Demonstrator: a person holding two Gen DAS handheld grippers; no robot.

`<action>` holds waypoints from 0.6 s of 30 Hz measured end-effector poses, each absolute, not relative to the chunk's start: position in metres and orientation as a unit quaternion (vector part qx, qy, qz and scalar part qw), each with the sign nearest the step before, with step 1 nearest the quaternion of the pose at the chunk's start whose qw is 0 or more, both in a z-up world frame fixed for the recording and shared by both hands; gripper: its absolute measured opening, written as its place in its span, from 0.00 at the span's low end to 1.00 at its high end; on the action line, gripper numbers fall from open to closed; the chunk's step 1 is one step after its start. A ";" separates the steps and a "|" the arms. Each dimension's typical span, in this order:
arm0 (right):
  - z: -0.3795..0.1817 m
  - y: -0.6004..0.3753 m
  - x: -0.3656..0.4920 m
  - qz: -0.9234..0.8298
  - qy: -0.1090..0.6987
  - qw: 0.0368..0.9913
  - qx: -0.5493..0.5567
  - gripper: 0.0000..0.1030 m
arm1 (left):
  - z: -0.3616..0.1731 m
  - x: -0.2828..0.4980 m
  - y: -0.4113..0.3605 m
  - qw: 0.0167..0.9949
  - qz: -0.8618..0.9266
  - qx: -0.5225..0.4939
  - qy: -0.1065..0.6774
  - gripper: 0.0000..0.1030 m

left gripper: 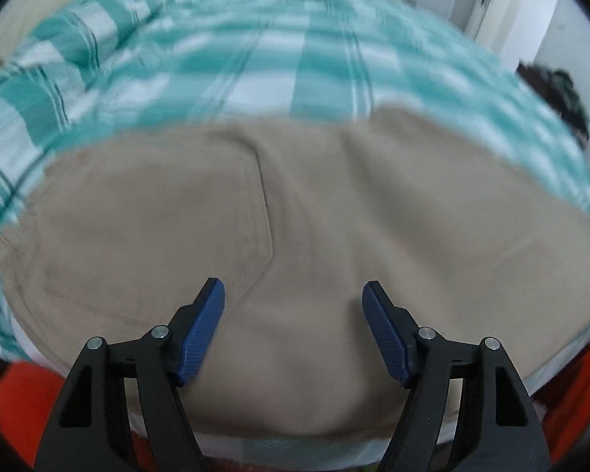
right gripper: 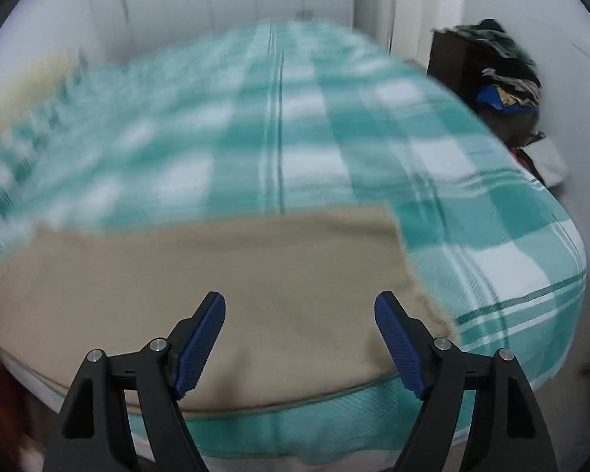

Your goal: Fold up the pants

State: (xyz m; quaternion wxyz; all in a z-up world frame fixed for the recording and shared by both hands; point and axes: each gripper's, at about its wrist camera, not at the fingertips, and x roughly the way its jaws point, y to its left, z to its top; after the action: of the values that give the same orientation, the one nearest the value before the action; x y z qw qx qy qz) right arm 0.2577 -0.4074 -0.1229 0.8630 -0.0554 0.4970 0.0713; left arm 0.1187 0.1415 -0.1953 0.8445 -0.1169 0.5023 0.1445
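Both wrist views look steeply down, close over the same pants (left gripper: pixel 295 204) and bed (right gripper: pixel 491 236).

Location: home bedroom.
A bed (right gripper: pixel 491 236) with teal-checked bedding lies ahead of the tongs; white wardrobe doors (right gripper: pixel 216 8) stand beyond; piled clothes (right gripper: pixel 507 78) far right.

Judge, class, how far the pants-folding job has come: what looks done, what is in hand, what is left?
Done: the tan pants lie spread flat on the teal checked bedspread, a stitched pocket seam facing up; whether a fold is already in cannot be told. In hand: nothing; the left gripper and right gripper hang open above the cloth with empty jaws. Left: probably taking hold of an edge and folding.
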 end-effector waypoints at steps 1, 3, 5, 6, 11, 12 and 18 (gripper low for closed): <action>-0.149 -0.410 0.262 0.070 0.540 0.836 -0.064 0.76 | -0.199 0.116 0.136 0.849 0.141 -0.094 0.500 0.73; -0.170 -0.421 0.267 0.084 0.577 0.812 -0.035 0.77 | -0.199 0.117 0.129 0.851 0.141 -0.064 0.502 0.74; -0.164 -0.429 0.268 0.092 0.564 0.820 -0.004 0.85 | -0.198 0.117 0.132 0.850 0.139 -0.082 0.501 0.79; -0.166 -0.430 0.269 0.099 0.569 0.816 0.005 0.88 | -0.199 0.116 0.132 0.851 0.137 -0.086 0.499 0.79; -0.173 -0.415 0.269 0.097 0.577 0.811 -0.031 0.96 | -0.201 0.116 0.128 0.855 0.135 -0.074 0.496 0.81; -0.174 -0.415 0.269 0.096 0.577 0.811 -0.032 0.97 | -0.201 0.115 0.128 0.855 0.134 -0.074 0.495 0.81; -0.170 -0.427 0.266 0.099 0.564 0.820 0.017 0.97 | -0.202 0.115 0.126 0.858 0.128 -0.066 0.493 0.81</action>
State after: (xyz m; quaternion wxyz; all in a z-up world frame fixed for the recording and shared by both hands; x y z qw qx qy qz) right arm 0.2659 -0.4268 -0.1703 0.8196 0.0172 0.5641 0.0987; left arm 0.1153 0.1265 -0.2022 0.8578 -0.0665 0.4932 0.1281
